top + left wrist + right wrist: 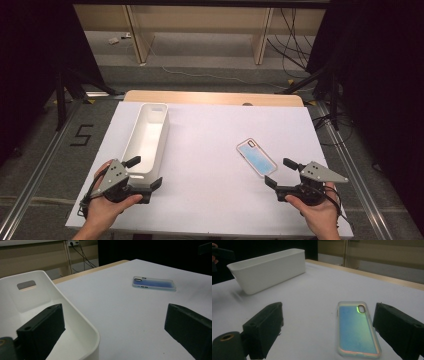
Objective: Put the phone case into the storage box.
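High view: phone case (256,156) lengthwise, far-left-pointing.

The high view looks forward and down over the whole white table (210,150). Each gripper view sits low, close to the tabletop (perhaps just above it). All three share the white bin (146,140) and phone case (256,157).

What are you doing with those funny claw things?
A person holds a tool in each hand at a white table. The left tool is open with one jaw inside the near end of a long white bin. The right tool is open just beside a phone case lying flat. Nothing is gripped yet.
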A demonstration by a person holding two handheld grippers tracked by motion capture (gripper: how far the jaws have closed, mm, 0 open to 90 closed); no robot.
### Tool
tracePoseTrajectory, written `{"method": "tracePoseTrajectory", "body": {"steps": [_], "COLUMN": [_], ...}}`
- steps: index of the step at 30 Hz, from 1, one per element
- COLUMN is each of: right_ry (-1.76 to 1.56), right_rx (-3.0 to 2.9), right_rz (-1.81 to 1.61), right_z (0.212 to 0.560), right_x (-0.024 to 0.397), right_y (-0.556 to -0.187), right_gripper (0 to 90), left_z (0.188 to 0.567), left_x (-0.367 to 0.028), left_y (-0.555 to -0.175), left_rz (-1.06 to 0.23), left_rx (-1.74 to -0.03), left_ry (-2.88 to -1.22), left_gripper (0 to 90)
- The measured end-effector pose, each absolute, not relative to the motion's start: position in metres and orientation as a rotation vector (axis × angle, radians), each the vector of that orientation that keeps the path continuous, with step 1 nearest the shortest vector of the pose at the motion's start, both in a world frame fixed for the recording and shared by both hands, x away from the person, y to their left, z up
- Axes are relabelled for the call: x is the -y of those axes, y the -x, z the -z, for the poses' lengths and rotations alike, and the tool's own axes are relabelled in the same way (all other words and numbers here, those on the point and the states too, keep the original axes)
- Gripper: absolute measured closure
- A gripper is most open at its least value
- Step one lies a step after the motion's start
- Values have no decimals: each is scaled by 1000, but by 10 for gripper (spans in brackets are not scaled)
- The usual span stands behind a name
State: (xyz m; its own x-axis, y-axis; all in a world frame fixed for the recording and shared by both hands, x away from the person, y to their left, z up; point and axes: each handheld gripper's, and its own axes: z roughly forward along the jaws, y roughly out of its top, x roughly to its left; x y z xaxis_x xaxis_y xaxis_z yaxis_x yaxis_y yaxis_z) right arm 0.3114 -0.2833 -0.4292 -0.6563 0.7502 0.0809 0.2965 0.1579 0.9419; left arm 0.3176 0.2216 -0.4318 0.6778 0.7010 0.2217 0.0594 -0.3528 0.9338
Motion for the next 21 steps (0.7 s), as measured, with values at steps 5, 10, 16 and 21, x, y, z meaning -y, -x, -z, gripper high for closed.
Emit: {"method": "tracePoseTrajectory", "body": {"steps": [5,10,16,21], "right_ry": [-1021,-998,-1017,-1065], "right_rx": [-2021,-1982,-1989,-2045], "right_rz": [-1528,-1448,-1274,-1217], "right_z": [430,423,412,408], "right_x": [285,292,293,291], "right_y": [-314,-318,-328,-349], "right_gripper": [108,335,797,900], "left_z": [433,434,432,432], "left_x": [-221,-221,-224,-222], "left_y": [-320,-319,-317,-318], "left_rz": [-752,-743,-749,-752], "left_rx": [-601,-595,-595,-599], "left_ry": [-1836,-1833,-1825,-1825], "left_gripper": [24,32,40,50]}}
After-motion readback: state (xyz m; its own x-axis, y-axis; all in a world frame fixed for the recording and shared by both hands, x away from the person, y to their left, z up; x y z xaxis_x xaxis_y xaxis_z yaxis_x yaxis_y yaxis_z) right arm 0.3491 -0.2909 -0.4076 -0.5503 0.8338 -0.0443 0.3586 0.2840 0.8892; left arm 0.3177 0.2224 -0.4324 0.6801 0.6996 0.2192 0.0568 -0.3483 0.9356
